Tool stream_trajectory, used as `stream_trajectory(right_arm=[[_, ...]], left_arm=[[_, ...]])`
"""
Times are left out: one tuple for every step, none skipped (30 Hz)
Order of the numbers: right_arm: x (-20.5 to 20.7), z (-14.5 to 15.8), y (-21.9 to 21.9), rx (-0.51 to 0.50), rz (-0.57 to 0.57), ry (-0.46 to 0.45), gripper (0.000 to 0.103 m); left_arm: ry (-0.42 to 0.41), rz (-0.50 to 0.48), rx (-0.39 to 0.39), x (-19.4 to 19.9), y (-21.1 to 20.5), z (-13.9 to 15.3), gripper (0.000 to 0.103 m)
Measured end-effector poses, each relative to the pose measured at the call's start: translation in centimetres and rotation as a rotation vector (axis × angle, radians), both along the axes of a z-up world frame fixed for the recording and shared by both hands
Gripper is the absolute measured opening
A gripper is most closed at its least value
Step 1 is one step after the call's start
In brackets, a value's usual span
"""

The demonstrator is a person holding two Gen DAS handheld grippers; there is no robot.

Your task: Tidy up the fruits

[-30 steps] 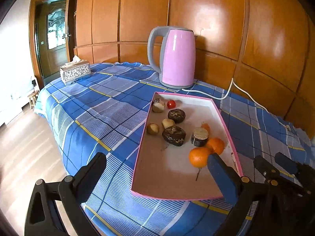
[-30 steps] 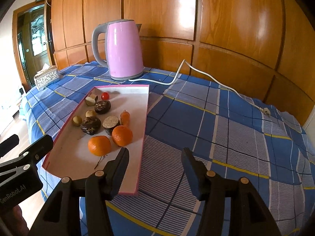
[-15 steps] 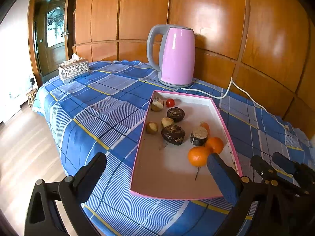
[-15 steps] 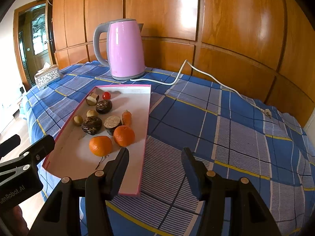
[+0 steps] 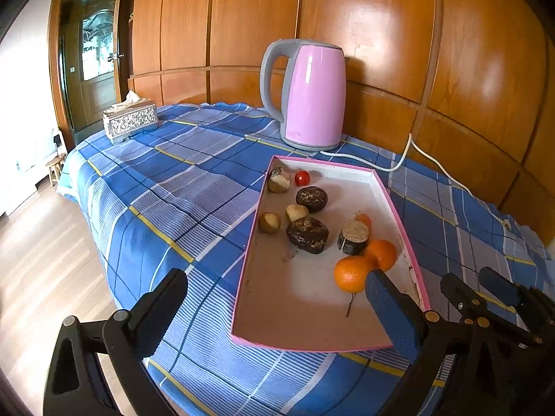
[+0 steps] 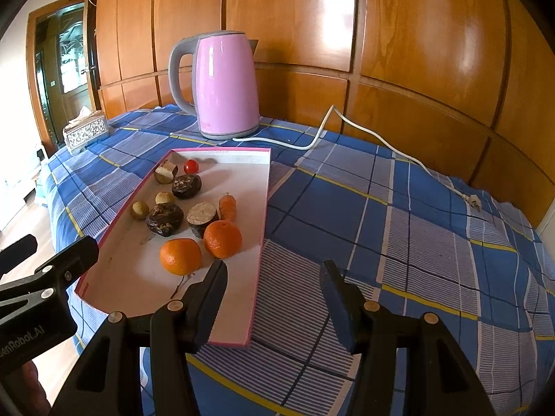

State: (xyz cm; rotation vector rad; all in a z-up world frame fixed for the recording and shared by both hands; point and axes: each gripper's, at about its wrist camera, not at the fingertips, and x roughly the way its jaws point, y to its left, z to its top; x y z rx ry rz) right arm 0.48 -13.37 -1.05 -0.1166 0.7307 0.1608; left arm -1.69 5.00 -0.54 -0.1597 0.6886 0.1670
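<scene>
While both my claws hang wide apart and hold nothing, my left gripper [image 5: 274,289] and right gripper [image 6: 274,279] sit at the near end of the pink-rimmed tray [image 6: 258,270], where two oranges [image 6: 180,256] lie touching beside darker fruits [image 6: 164,219].

Worktop [image 5: 194,187] under a blue plaid cloth

4 things lie directly on it: a pink-rimmed tray [image 5: 399,204] in the middle, a pink kettle [image 5: 314,95] behind the tray, its white cord [image 6: 374,138] trailing right, and a tissue box [image 5: 130,121] at the far left corner.
</scene>
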Motion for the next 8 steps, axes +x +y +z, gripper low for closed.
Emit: stream_trajectory(right_arm=[[-0.02, -0.03, -0.03, 0.000, 0.001, 0.000, 0.056], [0.00, -0.06, -0.02, 0.000, 0.001, 0.001, 0.056], [0.01, -0.10, -0.02, -0.001, 0.002, 0.002, 0.056], [0.01, -0.08, 0.00, -0.001, 0.002, 0.003, 0.056], [0.01, -0.11, -0.01, 0.000, 0.003, 0.004, 0.056], [0.01, -0.13, -0.02, 0.000, 0.003, 0.006, 0.056], [0.02, -0.14, -0.02, 0.001, 0.004, 0.006, 0.056], [0.02, -0.16, -0.03, 0.001, 0.005, 0.006, 0.056]], left_arm=[[-0.001, 0.000, 0.000, 0.00, 0.01, -0.02, 0.103], [-0.002, 0.001, 0.000, 0.00, -0.01, -0.01, 0.103], [-0.006, 0.000, 0.002, -0.01, 0.00, -0.02, 0.103], [-0.007, 0.000, 0.002, 0.03, 0.00, -0.06, 0.102], [-0.008, -0.001, 0.001, 0.02, 0.00, -0.09, 0.102], [-0.012, 0.001, 0.005, 0.00, -0.01, -0.10, 0.101], [-0.013, 0.000, 0.007, -0.01, -0.01, -0.10, 0.101], [-0.012, -0.004, 0.003, 0.01, 0.02, -0.12, 0.101]])
